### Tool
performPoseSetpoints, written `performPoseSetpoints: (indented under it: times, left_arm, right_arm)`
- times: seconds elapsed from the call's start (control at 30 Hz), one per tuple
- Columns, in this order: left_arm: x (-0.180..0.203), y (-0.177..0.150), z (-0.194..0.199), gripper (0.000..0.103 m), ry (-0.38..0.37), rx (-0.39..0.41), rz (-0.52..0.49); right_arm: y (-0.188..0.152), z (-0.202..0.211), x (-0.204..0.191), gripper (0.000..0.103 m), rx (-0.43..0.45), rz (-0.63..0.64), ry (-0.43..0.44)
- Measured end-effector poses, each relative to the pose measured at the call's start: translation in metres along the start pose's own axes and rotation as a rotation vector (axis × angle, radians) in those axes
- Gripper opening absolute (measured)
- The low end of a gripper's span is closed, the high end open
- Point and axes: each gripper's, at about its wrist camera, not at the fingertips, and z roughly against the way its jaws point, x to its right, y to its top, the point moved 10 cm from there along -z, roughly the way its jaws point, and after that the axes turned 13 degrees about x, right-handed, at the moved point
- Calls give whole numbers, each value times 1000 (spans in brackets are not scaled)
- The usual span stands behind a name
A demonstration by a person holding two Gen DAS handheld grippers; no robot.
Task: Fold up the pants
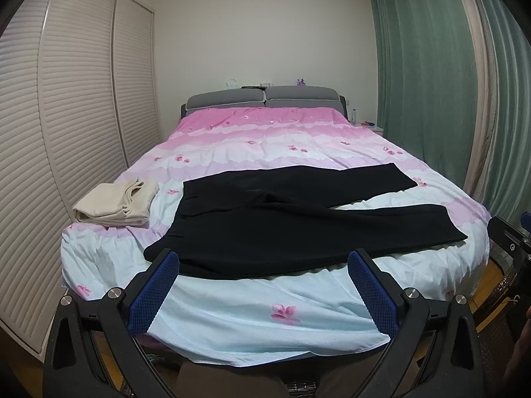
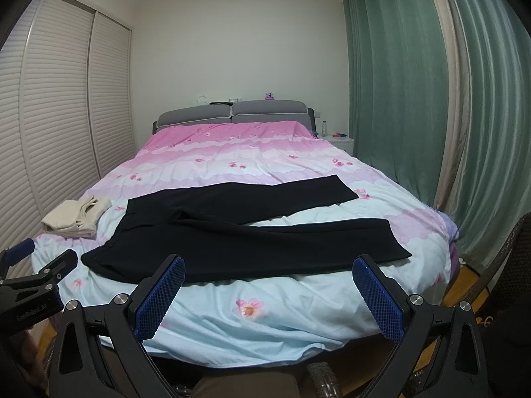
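Note:
Black pants (image 1: 282, 222) (image 2: 232, 232) lie spread flat across the foot half of the bed, waistband to the left, both legs running right and splayed apart. My left gripper (image 1: 264, 260) hovers open before the bed's foot edge, its blue pads (image 1: 154, 293) wide apart and empty, just short of the pants' near edge. In the same way my right gripper (image 2: 268, 263) stands open and empty, blue pads (image 2: 378, 297) apart, in front of the near leg. The left gripper's body (image 2: 36, 282) shows at the right wrist view's left edge.
The bed carries a pink and pale blue flowered cover (image 1: 265, 315) (image 2: 265, 325). A folded beige garment (image 1: 116, 204) (image 2: 78, 220) lies left of the pants. Louvred wardrobe doors (image 1: 66, 116) stand left, green curtains (image 2: 415, 99) right, a nightstand (image 2: 341, 139) by the headboard.

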Motion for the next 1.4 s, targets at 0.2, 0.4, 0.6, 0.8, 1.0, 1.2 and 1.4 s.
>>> performPoseSetpoints:
  times: [0.2, 0.4, 0.6, 0.8, 1.0, 1.2, 1.4]
  left_arm:
    - [1, -1, 1, 103, 0, 0, -3]
    - [1, -1, 1, 103, 2, 3, -1]
    - [1, 0, 2, 103, 3, 4, -3]
    - [1, 0, 2, 103, 3, 5, -3]
    - [1, 0, 2, 103, 3, 6, -3]
    - [-1, 1, 3, 103, 4, 8, -3]
    - [-2, 3, 3, 103, 4, 10, -5]
  right_arm:
    - [0, 0, 0, 102, 0, 0, 0]
    - [1, 0, 0, 102, 2, 0, -1]
    - [2, 1, 1, 102, 2, -1, -2]
    - [1, 1, 1, 102, 4, -2, -2]
    - [2, 1, 1, 102, 6, -3, -2]
    - [3, 1, 2, 102, 6, -5, -7]
    - [3, 1, 2, 102, 12, -4, -7]
